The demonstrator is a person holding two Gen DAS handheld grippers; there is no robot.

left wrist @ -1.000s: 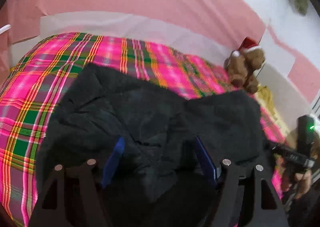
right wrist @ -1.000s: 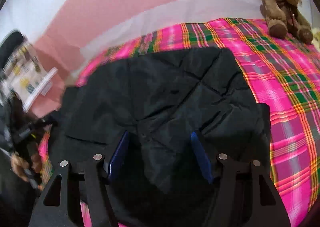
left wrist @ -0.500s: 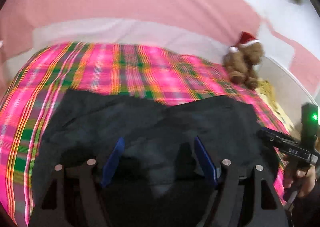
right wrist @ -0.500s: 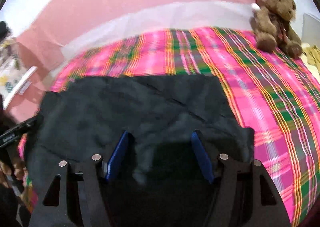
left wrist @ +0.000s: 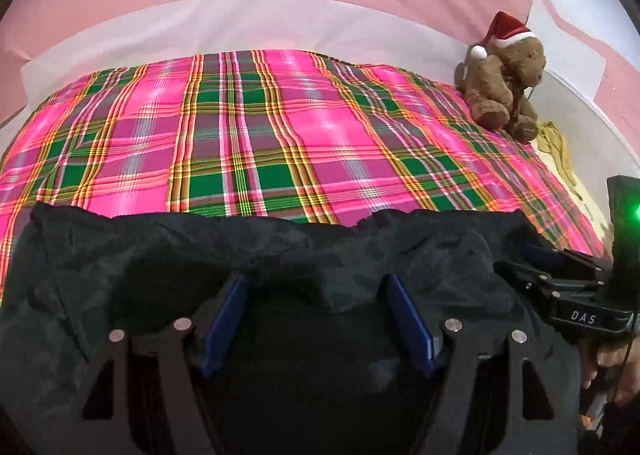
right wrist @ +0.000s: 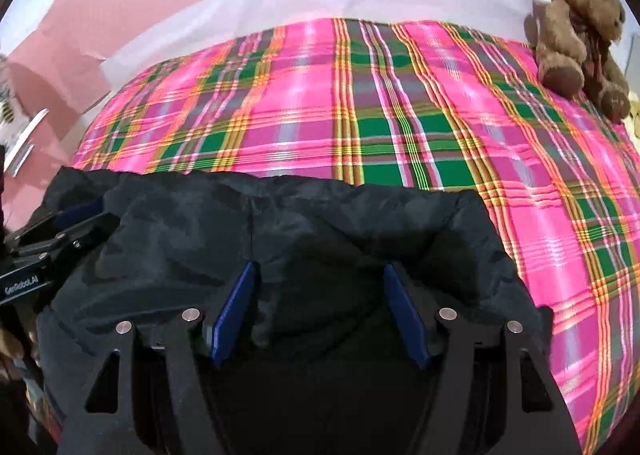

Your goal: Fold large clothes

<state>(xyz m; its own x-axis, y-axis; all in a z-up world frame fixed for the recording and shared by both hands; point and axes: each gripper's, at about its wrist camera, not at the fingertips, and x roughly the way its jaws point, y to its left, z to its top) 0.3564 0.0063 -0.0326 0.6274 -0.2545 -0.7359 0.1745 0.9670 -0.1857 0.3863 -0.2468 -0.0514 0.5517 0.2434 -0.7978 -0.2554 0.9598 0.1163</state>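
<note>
Plaid bedspread under black garment; left tongs and right tongs spread over it.

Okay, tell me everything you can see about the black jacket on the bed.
The black quilted jacket looks like thin, crinkly padded fabric with stitched seams. It lies bunched across the near edge of the pink and green plaid bedspread, its far edge wrinkled. Both hand-held grippers, left and right, have it between their blue pads.

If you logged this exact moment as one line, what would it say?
task: fold large clothes | left gripper: open over black garment | right gripper: open over it | garment: near edge of plaid bedspread | teddy bear: far corner
</note>
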